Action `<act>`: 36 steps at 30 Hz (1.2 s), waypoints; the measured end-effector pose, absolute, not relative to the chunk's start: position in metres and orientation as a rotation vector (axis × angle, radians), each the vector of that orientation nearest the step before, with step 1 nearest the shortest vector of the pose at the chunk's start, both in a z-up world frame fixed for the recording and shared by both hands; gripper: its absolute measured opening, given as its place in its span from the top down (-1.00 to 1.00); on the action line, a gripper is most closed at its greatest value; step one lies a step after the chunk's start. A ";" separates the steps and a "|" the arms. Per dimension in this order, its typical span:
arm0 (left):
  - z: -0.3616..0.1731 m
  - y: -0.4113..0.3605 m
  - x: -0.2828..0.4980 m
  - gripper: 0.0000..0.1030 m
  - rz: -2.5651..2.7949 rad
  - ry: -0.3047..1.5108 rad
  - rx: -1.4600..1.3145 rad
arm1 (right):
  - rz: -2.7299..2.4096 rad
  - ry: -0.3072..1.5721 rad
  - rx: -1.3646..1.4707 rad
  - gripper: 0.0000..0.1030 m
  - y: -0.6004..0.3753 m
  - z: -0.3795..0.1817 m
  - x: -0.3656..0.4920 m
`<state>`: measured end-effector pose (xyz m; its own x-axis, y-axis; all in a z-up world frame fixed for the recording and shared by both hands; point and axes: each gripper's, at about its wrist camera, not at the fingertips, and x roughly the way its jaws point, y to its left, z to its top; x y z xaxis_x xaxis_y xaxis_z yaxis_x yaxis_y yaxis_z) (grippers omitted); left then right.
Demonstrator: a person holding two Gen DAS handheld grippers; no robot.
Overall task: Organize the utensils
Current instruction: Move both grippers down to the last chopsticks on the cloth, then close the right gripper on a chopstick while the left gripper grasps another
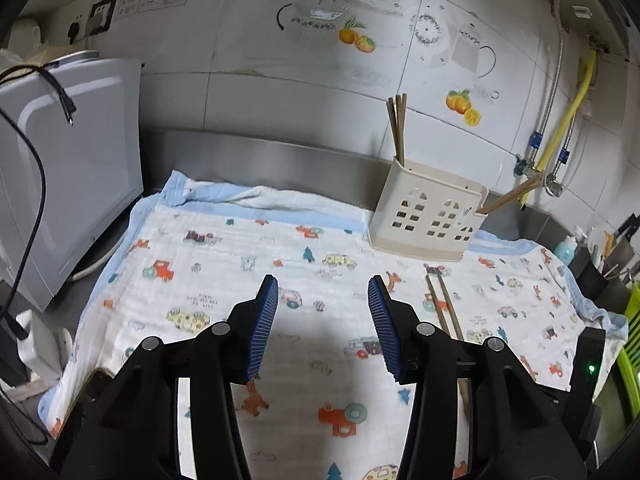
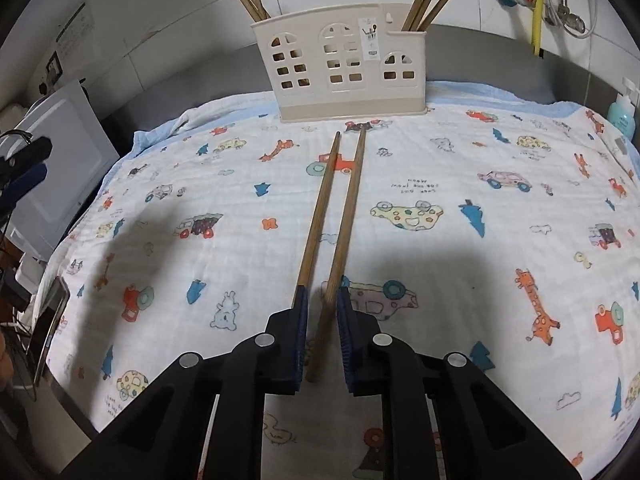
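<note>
Chopsticks (image 2: 334, 216), two of them, lie side by side on the printed cloth (image 2: 460, 264) in front of the holder (image 2: 344, 64), tips toward it, near ends at my right gripper (image 2: 322, 304). More chopsticks already stand in the holder's left and right compartments.

Right gripper: jaws narrowed around the near ends. The right-hand stick sits between the pads, close against the right pad; the left-hand stick runs along the left pad (image 2: 301, 320), and I cannot tell whether it lies inside the gap or under the pad's edge. Whether the pads are pressing yet is not clear from the right wrist view.

Left gripper (image 1: 323, 292): jaws standing apart with nothing between them, hovering over bare cloth to the left of the pair.

Risks from this position, as I judge them:

1. Single pick. If the left stick is outside the gap, closing will clamp one stick and leave or flick the other.
2. Crossing. The sticks are not quite parallel; squeezing them may scissor them, so the tips splay and miss the compartment opening.
3. End grip. Holding long sticks at their very ends invites drooping or swivelling in the pads on the lift.
4. Cloth snag. Jaws low against the soft fabric may pinch a fold and drag the cloth, shifting the holder standing on it.
</note>
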<state>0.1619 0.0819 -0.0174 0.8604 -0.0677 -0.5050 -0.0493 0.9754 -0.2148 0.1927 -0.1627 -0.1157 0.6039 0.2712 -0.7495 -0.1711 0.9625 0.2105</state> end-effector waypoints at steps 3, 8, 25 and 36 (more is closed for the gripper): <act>-0.022 0.081 0.159 0.08 -0.006 0.543 -0.224 | 0.233 0.895 0.109 0.74 -0.162 -0.120 0.196; -0.027 0.080 0.159 0.08 -0.005 0.556 -0.237 | 0.202 0.890 0.089 0.83 -0.159 -0.121 0.197; -0.062 0.015 0.153 0.08 -0.128 0.670 -0.204 | 0.192 0.813 0.098 0.88 -0.189 -0.106 0.177; -0.097 -0.060 0.162 0.11 -0.258 0.781 -0.156 | 0.212 0.743 0.119 0.88 -0.231 -0.086 0.160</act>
<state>0.1623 -0.0604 -0.0970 0.6813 -0.2861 -0.6738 0.1714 0.9572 -0.2331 0.1596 -0.2313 -0.0856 0.7163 0.2328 -0.6578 -0.1485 0.9720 0.1822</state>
